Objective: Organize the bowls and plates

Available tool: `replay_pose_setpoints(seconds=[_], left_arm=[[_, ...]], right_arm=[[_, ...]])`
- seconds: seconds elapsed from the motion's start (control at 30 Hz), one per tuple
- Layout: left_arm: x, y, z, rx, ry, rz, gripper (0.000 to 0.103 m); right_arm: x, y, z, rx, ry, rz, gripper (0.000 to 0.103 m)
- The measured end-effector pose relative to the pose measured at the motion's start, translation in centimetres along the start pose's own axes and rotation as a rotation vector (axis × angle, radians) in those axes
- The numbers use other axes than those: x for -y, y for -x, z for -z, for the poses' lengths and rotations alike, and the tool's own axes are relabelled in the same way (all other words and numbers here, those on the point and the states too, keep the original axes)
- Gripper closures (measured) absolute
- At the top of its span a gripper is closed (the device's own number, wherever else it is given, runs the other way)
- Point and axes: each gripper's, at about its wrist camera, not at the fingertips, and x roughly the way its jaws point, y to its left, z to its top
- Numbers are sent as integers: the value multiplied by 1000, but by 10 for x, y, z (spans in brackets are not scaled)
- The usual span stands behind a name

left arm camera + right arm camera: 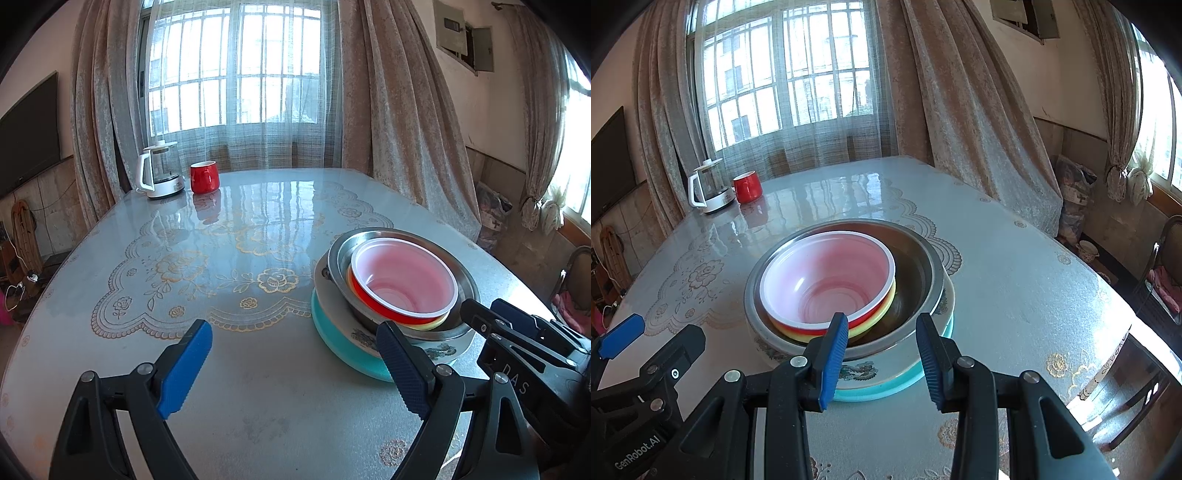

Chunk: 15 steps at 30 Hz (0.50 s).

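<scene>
A stack sits on the table (258,406): a teal plate (332,332) at the bottom, then a white flowered plate (443,350), a steel bowl (340,254), a yellow bowl (875,321), and on top a red bowl (402,273) with a white inside. My left gripper (295,369) hovers open just left of the stack, with nothing between its fingers. My right gripper (882,362) stands open at the near rim of the steel bowl (923,266). Its left fingertip lies in front of the red bowl (827,273) and its pads press on nothing.
A white and glass kettle (159,173) and a red mug (204,177) stand at the table's far left corner. The flowered tablecloth stretches left of the stack. A chair (1167,266) stands beyond the table's right edge. Curtains and windows lie behind.
</scene>
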Motion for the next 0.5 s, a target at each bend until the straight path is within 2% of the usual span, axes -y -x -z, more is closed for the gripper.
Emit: replay_pose_setpoints(seconds=[0.5], left_arm=[[5, -7, -3, 32, -7, 6, 12]], right_arm=[[5, -7, -5, 4, 3, -6, 65]])
